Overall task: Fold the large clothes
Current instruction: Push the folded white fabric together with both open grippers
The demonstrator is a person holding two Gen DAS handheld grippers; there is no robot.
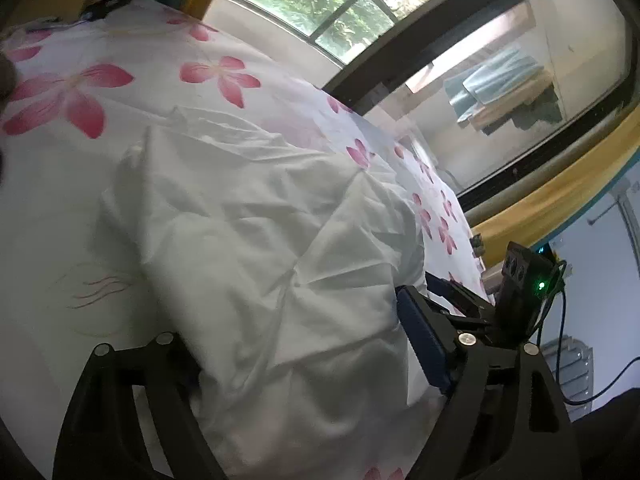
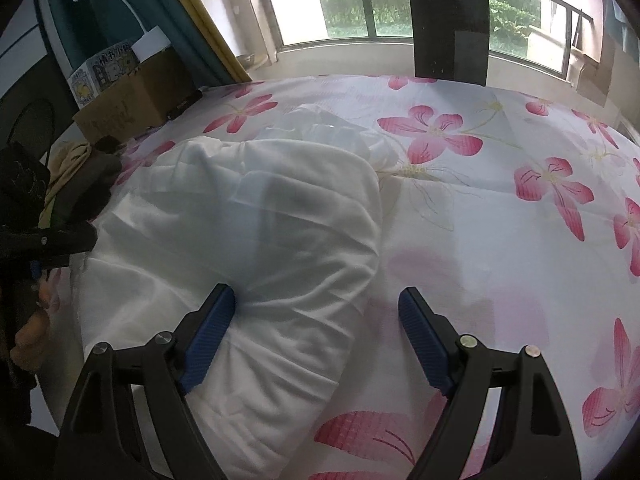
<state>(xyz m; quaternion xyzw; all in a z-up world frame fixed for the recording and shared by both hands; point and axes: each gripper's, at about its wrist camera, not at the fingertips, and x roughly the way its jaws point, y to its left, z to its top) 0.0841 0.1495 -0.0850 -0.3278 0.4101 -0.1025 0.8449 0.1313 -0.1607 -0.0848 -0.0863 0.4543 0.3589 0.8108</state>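
A large white garment [image 1: 256, 240] lies rumpled and partly folded on a bed with a white, pink-flowered sheet [image 1: 80, 92]. In the left wrist view my left gripper [image 1: 296, 344] is open, its jaws wide apart on either side of a bunched part of the garment; the left finger is partly hidden under cloth. In the right wrist view the garment [image 2: 256, 216] is a thick folded mound. My right gripper [image 2: 316, 320] is open over its near right edge, its left finger pad [image 2: 212, 332] pressing into the cloth. The right gripper [image 1: 472, 296] also shows in the left wrist view.
A window with a dark frame [image 2: 372, 12] runs along the far side of the bed. A cardboard box [image 2: 132, 96] and dark clothes [image 2: 80, 184] sit at the bed's left side. A yellow rail [image 1: 560, 196] borders the bed. The flowered sheet [image 2: 520, 240] lies bare to the right.
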